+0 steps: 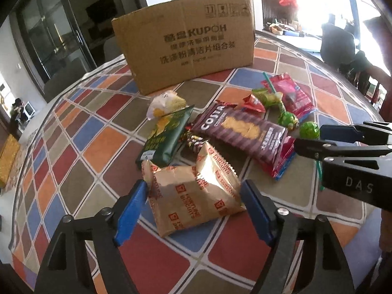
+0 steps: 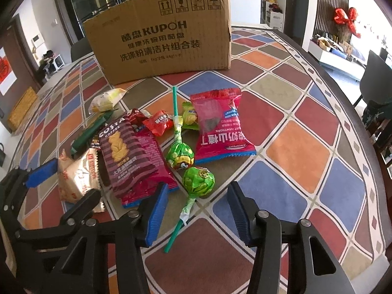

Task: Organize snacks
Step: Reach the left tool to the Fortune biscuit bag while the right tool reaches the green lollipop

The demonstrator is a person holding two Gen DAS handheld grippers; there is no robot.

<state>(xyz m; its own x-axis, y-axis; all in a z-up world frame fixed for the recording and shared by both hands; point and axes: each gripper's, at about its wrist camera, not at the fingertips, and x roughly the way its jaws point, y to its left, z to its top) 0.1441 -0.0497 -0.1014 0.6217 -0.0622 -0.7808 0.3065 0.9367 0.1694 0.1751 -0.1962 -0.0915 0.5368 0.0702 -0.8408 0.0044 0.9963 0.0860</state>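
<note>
1. My left gripper (image 1: 194, 197) sits low over the surface (image 1: 98, 147), fingers (image 1: 131, 210) spread wide on either side of the tan biscuit packet (image 1: 193, 193); the pads look just beside its edges, not pressing it.
2. My right gripper (image 2: 196, 210) is also released, its fingers (image 2: 156, 214) straddling the stick of the nearer green lollipop (image 2: 198, 180), with a gap on both sides.
3. From the right wrist I see the left gripper at the far left, beside the biscuit packet (image 2: 78, 178).
4. The snacks lie in a loose heap between me and the cardboard box (image 2: 161, 41), which stands upright at the back.
5. The Costa biscuit pack (image 2: 125, 156) overlaps a red packet under it; the green chip bag (image 1: 166, 134) lies to its left.
6. A second lollipop (image 2: 180, 153) lies beside the red hawthorn bag (image 2: 220, 127), with small red and green sweets behind them.
7. The Costa pack's near corner crowds my right gripper's left finger.
</note>
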